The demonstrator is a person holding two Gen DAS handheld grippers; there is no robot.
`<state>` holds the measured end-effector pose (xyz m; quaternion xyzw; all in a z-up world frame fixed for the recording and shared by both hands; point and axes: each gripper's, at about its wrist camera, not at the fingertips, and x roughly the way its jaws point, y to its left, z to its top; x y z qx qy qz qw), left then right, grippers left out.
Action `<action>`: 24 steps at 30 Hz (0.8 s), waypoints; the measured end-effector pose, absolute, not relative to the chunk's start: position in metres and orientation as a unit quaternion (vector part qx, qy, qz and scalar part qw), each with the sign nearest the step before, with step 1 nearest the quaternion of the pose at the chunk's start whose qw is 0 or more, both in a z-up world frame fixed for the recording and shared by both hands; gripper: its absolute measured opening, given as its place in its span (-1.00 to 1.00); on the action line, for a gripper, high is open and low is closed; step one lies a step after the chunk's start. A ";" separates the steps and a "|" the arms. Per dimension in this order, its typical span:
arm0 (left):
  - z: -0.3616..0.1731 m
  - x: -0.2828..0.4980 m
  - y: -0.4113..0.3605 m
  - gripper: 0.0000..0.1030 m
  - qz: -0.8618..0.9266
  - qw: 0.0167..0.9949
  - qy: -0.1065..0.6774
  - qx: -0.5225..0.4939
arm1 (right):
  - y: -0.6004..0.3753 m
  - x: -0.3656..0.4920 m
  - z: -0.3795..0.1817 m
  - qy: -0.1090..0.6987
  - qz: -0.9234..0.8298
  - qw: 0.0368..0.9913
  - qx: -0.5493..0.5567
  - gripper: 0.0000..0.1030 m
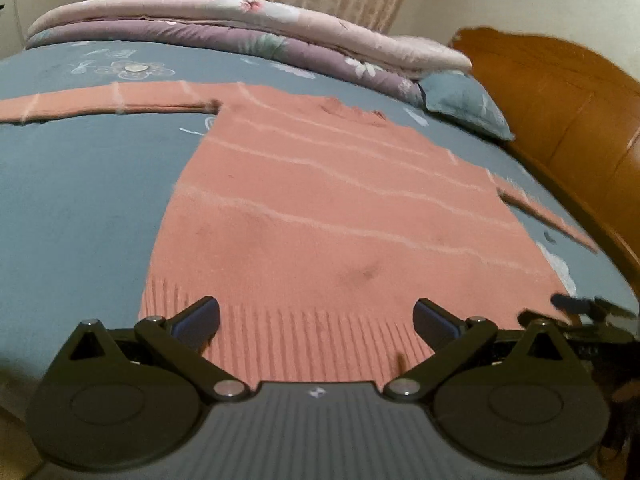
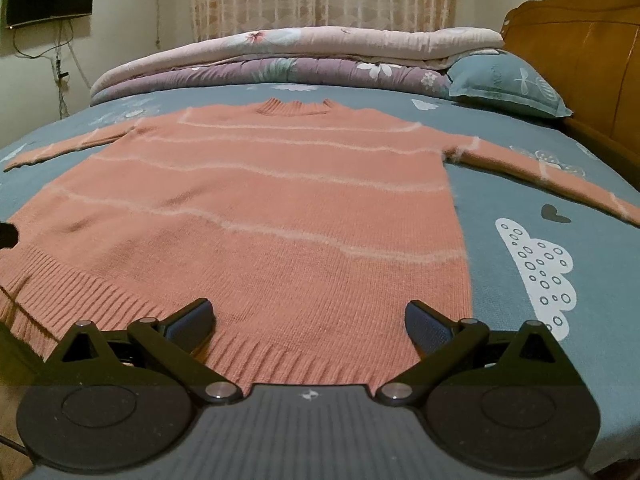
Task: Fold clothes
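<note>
Sweater [image 1: 320, 208] is seen spread flat on the bed [image 1: 80, 200], its ribbed hem just ahead of the left gripper [image 1: 316, 320], whose jaws are held wide apart. From the right wrist, the right gripper [image 2: 310, 320] is likewise held apart over the hem, nothing clamped

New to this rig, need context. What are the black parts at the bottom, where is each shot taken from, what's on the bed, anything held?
No robot here: a person holds a two-finger claw in each hand, each with a fisheye camera looking along its fingers. The black parts are the left claw and right claw, both open and holding nothing. A pink striped sweater lies flat on the blue bedsheet, sleeves spread, hem nearest the claws. Behind it are folded quilts and a pillow.
</note>
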<state>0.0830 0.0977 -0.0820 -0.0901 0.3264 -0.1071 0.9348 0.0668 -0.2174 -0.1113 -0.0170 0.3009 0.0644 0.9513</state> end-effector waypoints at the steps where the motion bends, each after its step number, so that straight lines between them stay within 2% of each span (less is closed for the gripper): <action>1: -0.080 0.083 0.096 0.99 -0.106 0.935 0.327 -0.085 | -0.217 0.066 -0.112 0.300 0.064 0.952 -0.017 1.00; 6: -0.073 0.091 0.080 0.99 -0.126 0.935 0.323 -0.074 | -0.217 0.065 -0.112 0.297 0.060 0.953 -0.017 1.00; 13: -0.091 0.089 0.066 0.99 -0.133 0.927 0.345 -0.054 | -0.217 0.063 -0.108 0.306 0.066 0.950 -0.024 1.00; 17: -0.081 0.090 0.072 0.99 -0.130 0.929 0.342 -0.056 | -0.227 0.071 -0.096 0.338 0.093 0.937 -0.009 1.00; 24: -0.086 0.109 0.074 0.99 -0.091 0.929 0.355 -0.051 | -0.242 0.107 -0.065 0.315 0.110 0.942 0.035 1.00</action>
